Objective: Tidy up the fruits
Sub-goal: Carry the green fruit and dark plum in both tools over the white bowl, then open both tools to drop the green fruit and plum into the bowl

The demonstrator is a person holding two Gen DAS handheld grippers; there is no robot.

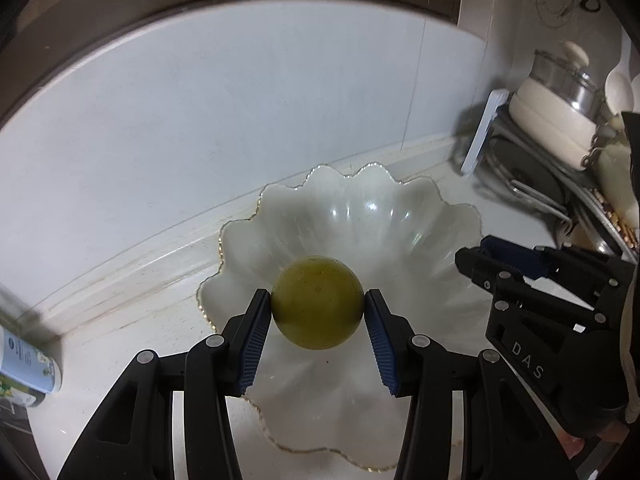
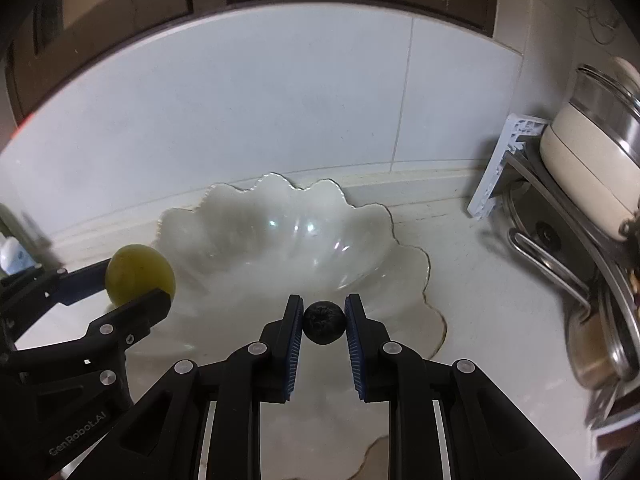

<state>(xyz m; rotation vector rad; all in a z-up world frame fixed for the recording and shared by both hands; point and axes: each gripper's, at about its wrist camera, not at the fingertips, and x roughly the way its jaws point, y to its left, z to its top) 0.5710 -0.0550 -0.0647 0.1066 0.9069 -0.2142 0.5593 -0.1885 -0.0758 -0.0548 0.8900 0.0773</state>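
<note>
A white scalloped bowl with a gold rim stands on the pale counter by the tiled wall; it also shows in the right wrist view. My left gripper is shut on a round green fruit and holds it above the bowl's near side. That fruit and the left gripper show at the left of the right wrist view. My right gripper is shut on a small dark round fruit above the bowl's near right rim. The right gripper shows at the bowl's right edge.
A dish rack with a cream pot, a glass lid and metal pans stands at the right. A white bracket leans beside it. A blue-labelled bottle lies at the far left. Dark cabinets hang above.
</note>
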